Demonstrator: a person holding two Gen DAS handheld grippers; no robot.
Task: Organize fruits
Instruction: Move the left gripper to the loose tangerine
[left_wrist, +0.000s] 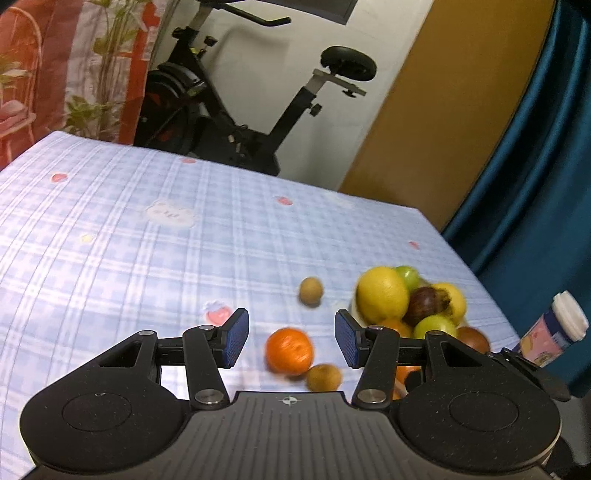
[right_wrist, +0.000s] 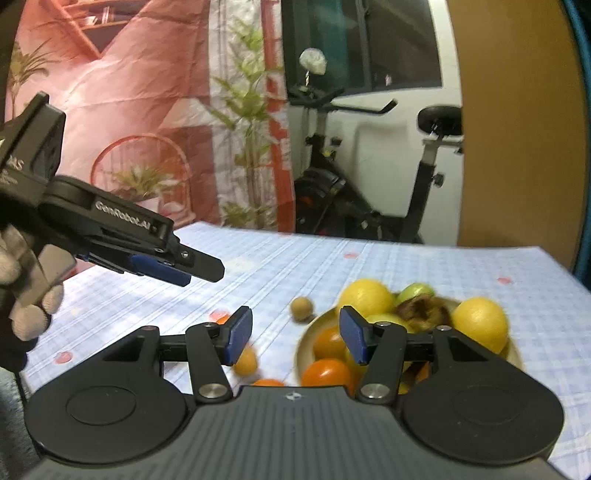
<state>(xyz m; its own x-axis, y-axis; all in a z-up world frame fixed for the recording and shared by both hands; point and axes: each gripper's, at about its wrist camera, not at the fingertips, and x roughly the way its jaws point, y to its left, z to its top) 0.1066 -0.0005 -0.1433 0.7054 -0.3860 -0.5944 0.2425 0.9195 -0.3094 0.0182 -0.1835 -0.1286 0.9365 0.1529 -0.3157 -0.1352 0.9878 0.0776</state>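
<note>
Both grippers (left_wrist: 291, 338) (right_wrist: 295, 338) spread, empty; perhaps ample bare tablecloth (left_wrist: 110, 229) left of bowl (right_wrist: 306, 343).

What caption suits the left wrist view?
Open left claw above an orange, beside a heaped fruit bowl.

Soft indoor light, fruit (left_wrist: 384, 295) motion-blurred, fisheye bending at edges — faint shadows

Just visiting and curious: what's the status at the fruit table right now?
Left gripper open, empty, over the orange. Right gripper open, empty, by the bowl of fruit. Small brown fruit loose on the tablecloth. Nothing in the way.
</note>
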